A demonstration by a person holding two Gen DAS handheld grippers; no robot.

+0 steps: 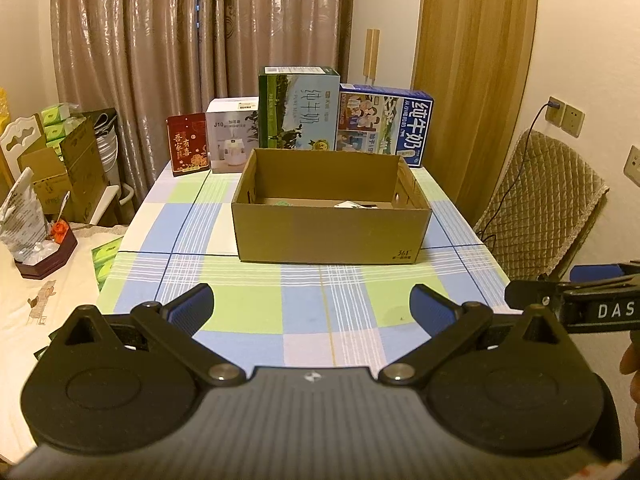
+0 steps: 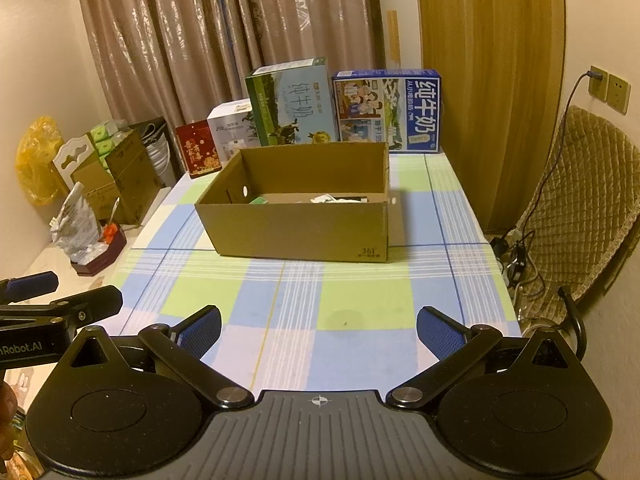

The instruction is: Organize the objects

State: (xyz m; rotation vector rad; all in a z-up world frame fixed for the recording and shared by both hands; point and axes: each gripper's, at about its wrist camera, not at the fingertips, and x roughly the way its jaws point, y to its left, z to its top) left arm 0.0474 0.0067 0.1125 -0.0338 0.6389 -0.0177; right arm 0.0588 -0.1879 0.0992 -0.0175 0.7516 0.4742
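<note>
From the left wrist view, the left tongs (image 1: 311, 307) stood wide and empty above the near counter (image 1: 240, 304). The cardboard box (image 1: 332, 236) sat mid-counter, open-topped, apparently to receive items; small items lay inside. From the right wrist view, the right tongs (image 2: 319, 331) likewise gaped empty, the box to the far left.

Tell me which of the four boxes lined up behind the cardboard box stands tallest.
The green milk carton, second from the right: its top rises above the blue milk carton beside it, the white humidifier box and the small red box.
</note>
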